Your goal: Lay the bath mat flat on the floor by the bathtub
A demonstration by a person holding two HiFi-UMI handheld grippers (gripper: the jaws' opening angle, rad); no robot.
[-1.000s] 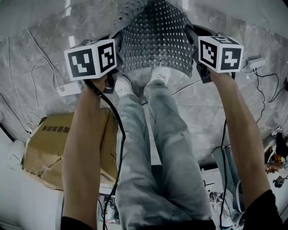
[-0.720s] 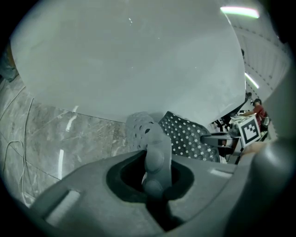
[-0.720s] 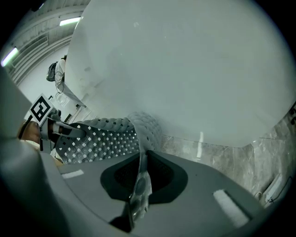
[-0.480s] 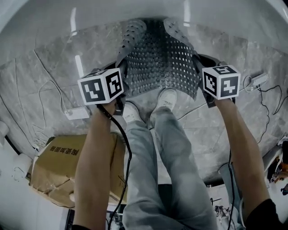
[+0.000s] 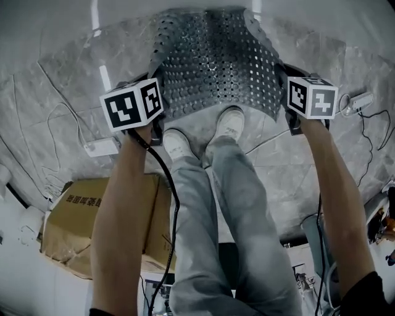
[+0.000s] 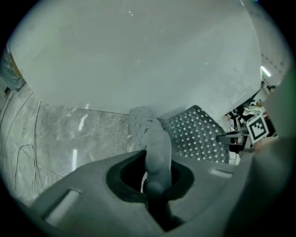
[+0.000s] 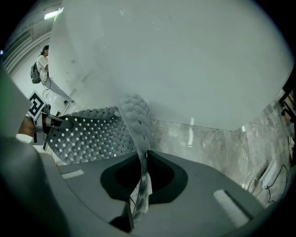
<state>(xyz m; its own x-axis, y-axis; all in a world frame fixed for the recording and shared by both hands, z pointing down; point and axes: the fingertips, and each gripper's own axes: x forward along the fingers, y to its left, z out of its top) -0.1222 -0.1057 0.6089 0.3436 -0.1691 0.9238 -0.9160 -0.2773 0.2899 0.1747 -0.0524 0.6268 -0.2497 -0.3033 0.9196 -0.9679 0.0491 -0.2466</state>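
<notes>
A grey perforated rubber bath mat (image 5: 216,62) hangs stretched between my two grippers, above the marble floor (image 5: 55,92) and just in front of the white bathtub wall (image 5: 185,5). My left gripper (image 5: 157,117) is shut on the mat's left edge (image 6: 150,139). My right gripper (image 5: 285,111) is shut on the right edge (image 7: 138,125). The mat's far corners curl upward near the tub. The near edge hangs over the person's white shoes (image 5: 229,123).
The white tub side (image 6: 138,55) fills the top of both gripper views. A cardboard box (image 5: 92,216) sits at the lower left. A power strip (image 5: 102,147) and cables lie on the floor at left; another plug (image 5: 358,102) lies at right.
Both grippers have carried the mat forward toward the tub and spread it wider. The mat's far edge now reaches the tub base.
</notes>
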